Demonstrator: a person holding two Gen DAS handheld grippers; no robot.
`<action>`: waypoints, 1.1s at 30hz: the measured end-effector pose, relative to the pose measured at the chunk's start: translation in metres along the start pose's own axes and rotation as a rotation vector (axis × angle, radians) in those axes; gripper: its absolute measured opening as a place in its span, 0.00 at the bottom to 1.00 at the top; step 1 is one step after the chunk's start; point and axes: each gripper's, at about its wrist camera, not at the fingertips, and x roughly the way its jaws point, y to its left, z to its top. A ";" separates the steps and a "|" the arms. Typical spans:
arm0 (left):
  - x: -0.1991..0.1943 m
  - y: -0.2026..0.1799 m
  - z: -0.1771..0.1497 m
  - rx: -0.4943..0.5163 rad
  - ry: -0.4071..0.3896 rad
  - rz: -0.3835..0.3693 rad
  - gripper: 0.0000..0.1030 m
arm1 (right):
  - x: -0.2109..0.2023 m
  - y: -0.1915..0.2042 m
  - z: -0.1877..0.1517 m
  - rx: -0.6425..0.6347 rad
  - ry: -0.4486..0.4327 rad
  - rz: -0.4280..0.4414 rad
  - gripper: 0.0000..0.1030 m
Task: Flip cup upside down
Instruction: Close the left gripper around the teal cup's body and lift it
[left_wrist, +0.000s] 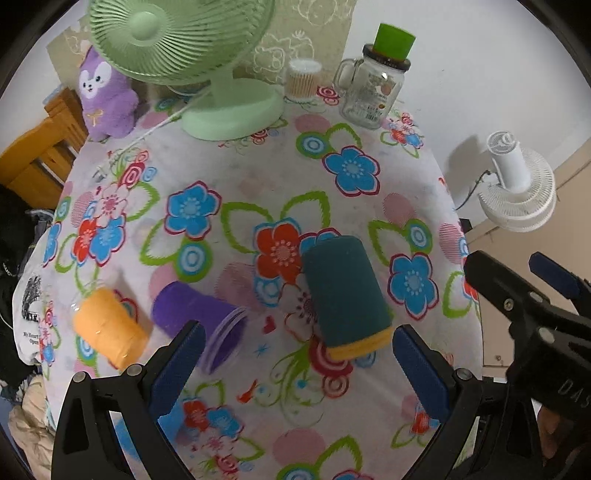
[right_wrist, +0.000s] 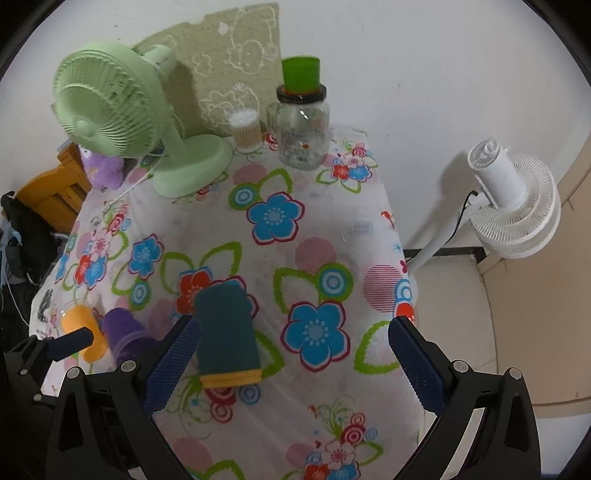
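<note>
Item: left claw (left_wrist: 297, 354), jaws apart and empty, poised just short of the teal cup (left_wrist: 345, 295); right claw (right_wrist: 293, 349) likewise apart and empty, the cup beside its left finger. Step judged: approach, pre-grasp; next move calls for closing across the cup's body, then turning it mouth-down. Cup lies on its side on the floral surface (left_wrist: 258, 177), yellow-rimmed end nearest the claws, long axis running toward the far green fan (left_wrist: 207, 66); purple cup (left_wrist: 199, 317) lies left of it.
</note>
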 end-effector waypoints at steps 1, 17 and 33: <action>0.007 -0.003 0.002 -0.005 0.004 0.004 0.99 | 0.007 -0.003 0.001 0.008 0.010 0.004 1.00; 0.086 -0.034 0.018 -0.058 0.094 0.038 0.97 | 0.082 -0.034 0.000 0.049 0.126 0.009 0.99; 0.122 -0.048 0.014 -0.016 0.074 0.072 0.72 | 0.107 -0.048 -0.018 0.076 0.191 -0.017 0.99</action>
